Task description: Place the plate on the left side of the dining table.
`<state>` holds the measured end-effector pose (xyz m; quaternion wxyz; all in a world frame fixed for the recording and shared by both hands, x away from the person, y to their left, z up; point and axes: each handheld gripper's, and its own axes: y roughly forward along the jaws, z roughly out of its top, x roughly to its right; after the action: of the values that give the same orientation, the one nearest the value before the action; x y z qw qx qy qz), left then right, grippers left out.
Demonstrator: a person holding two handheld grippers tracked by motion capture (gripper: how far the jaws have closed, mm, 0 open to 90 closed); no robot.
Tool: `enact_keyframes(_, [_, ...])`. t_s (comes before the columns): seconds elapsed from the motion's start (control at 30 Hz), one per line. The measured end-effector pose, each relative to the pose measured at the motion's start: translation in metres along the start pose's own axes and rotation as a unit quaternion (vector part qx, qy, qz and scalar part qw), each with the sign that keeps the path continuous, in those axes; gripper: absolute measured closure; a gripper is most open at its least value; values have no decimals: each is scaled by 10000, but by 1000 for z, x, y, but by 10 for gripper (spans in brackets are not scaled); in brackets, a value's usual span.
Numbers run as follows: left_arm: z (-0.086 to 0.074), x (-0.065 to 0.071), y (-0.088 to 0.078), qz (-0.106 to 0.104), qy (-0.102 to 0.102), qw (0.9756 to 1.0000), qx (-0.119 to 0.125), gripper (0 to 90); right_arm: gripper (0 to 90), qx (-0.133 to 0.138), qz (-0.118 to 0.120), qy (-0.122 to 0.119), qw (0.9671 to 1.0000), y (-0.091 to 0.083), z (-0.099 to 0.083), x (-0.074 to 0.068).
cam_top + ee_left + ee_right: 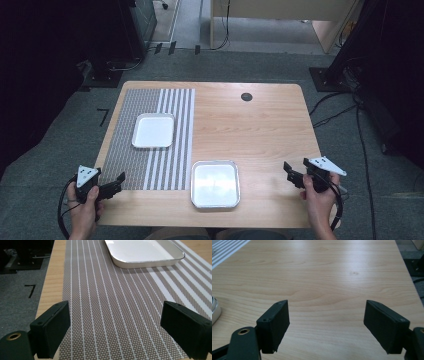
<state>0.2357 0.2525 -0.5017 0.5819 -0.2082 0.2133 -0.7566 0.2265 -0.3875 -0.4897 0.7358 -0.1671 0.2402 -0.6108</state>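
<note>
A wooden table (260,125) carries a grey striped placemat (145,145) on its left half. One empty white tray (153,130) rests on the mat, seen also in the left gripper view as the tray (143,252). A second empty white tray (215,183) lies on bare wood near the front edge. My left gripper (119,181) hovers at the mat's front left corner, held by a hand, its jaws wide apart over the mat (112,305). My right gripper (288,170) is near the table's right front edge, open over bare wood (324,285).
A round cable hole (246,96) sits in the table's far side. Grey carpet (60,135) surrounds the table, with cables (335,115) at the right and equipment stands behind. A rim of the near tray (215,310) shows at the left of the right gripper view.
</note>
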Motion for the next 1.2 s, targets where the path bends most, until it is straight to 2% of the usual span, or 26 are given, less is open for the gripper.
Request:
enact_keyframes(0.27, [-8,-5,-2,74,6,10000,11,91,209,-89,-199,66,9997,-11,-13,19])
enact_keyframes(0.47, [-15,-11,-4,106,22,9999,-112,91,209,-170,-336,168,9991,-18,-26,33])
enact_keyframes(0.67, [-18,-16,-5,121,-87,9998,-135,91,209,-259,-469,261,9982,-26,-36,43])
enact_keyframes(0.9, [-17,-12,-3,245,122,9993,-245,91,209,-458,-571,178,9972,-30,-49,45])
enact_keyframes(1.0, [-17,-9,-3,220,211,9991,-296,92,204,-614,-618,128,9961,-29,-53,43])
enact_keyframes(1.13, [-17,-7,1,177,307,9981,-514,91,203,-651,-750,48,9950,-29,-54,42])
enact_keyframes(1.2, [-16,-6,3,163,319,9972,-654,92,199,-667,-865,-92,9940,-29,-56,39])
